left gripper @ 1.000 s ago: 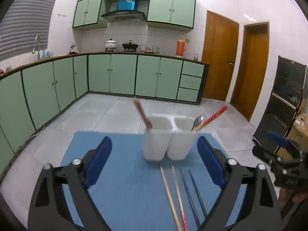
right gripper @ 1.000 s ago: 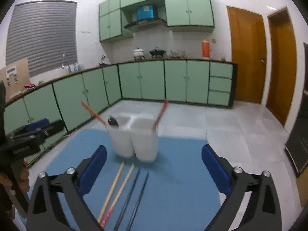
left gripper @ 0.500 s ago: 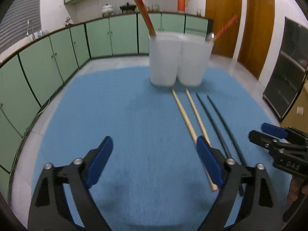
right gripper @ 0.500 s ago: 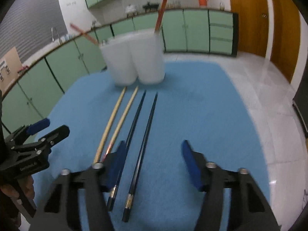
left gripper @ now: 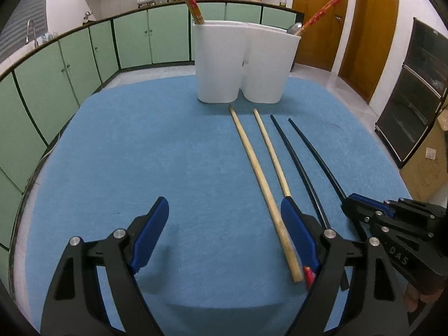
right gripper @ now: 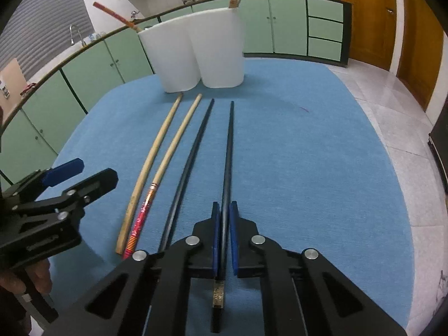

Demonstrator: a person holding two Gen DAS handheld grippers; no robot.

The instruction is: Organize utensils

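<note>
Four chopsticks lie side by side on a blue counter point(left gripper: 140, 145) before a white holder point(left gripper: 243, 64); the left gripper point(left gripper: 224, 218) closes, fingers apart over the plain wooden chopstick point(left gripper: 260, 179). Right view: the right gripper point(right gripper: 224, 210) has its fingers clamped on the rightmost black chopstick point(right gripper: 228, 154).

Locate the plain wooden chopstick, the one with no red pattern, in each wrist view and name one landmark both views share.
Left wrist view: the plain wooden chopstick is the leftmost of four, running from the holder to the lower centre-right, inside the left gripper.
Right wrist view: the plain wooden chopstick is again leftmost, left of centre, curving down towards the other gripper.
Shared landmark: the white twin utensil holder on the blue mat.
</note>
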